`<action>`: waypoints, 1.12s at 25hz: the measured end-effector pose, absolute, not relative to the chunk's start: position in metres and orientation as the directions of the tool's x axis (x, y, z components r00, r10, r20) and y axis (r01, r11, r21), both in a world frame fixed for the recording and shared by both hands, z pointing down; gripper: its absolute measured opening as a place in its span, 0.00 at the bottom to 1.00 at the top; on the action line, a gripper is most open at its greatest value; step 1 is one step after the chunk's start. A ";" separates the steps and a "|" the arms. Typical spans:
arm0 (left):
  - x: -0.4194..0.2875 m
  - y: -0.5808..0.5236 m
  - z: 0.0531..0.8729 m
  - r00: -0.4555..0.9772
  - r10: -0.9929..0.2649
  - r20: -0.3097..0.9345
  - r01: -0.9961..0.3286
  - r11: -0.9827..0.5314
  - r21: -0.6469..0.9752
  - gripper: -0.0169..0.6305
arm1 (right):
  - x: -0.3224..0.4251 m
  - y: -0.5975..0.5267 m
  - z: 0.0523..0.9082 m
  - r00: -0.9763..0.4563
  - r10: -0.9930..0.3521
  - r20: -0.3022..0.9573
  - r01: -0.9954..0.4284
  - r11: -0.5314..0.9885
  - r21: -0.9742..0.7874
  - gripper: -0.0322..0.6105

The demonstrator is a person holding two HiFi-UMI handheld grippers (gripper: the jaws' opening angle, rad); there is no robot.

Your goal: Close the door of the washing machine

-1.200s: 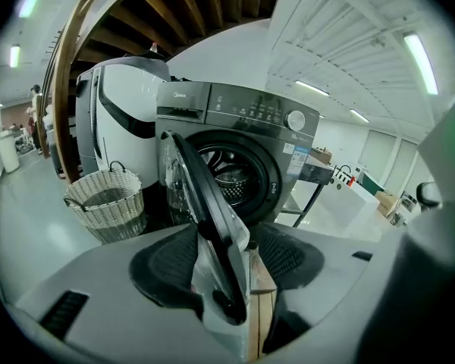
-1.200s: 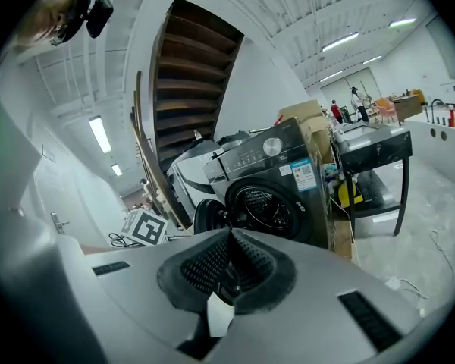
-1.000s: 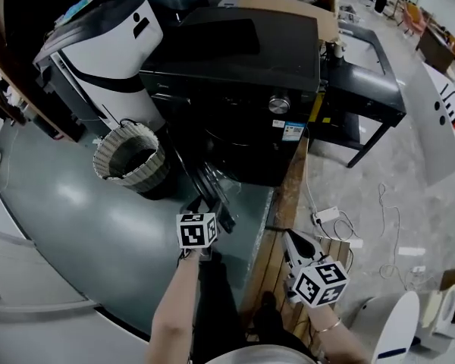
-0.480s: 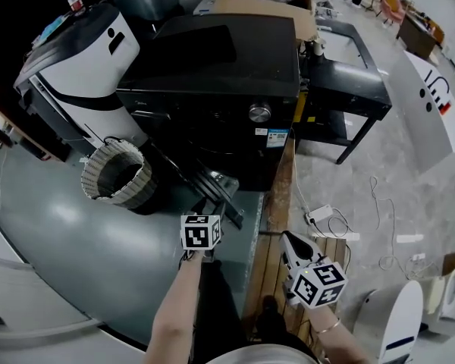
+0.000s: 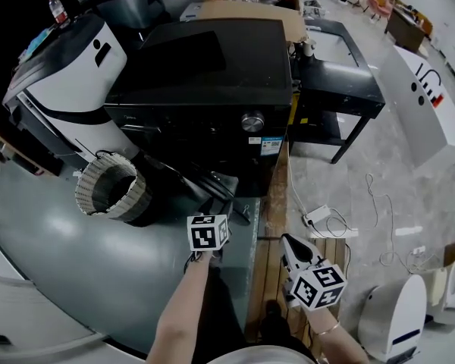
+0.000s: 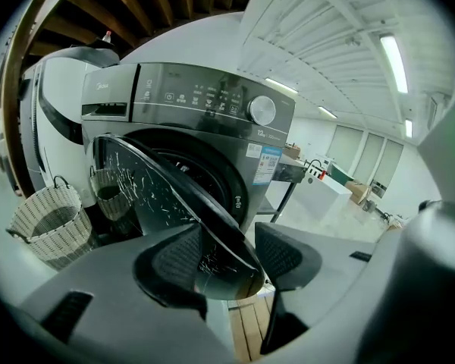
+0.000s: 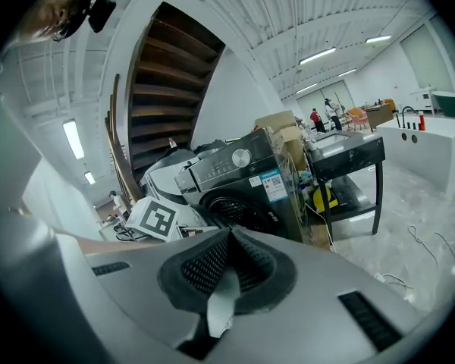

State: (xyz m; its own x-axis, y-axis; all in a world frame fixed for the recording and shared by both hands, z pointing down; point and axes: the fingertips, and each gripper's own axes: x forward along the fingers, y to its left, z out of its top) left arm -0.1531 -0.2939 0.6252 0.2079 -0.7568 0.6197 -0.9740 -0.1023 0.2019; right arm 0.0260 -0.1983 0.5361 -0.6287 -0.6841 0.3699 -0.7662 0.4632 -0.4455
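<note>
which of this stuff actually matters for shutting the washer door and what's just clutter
For the job: washing machine, its open door.
Just lying about: wicker basket, cardboard box, black table, power strip.

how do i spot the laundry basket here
Find the big dark grey front-loading washing machine. On the floor at its left in the head view, beside its open glass door, stands a round pale woven basket, the only ribbed, open-topped thing there.
</note>
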 end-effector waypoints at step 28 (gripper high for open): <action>-0.131 -0.402 0.626 0.350 -0.768 0.536 -0.926 -0.196 0.324 0.41 | 0.015 -0.245 0.571 -0.539 -0.733 0.416 -0.823 0.351 -0.447 0.06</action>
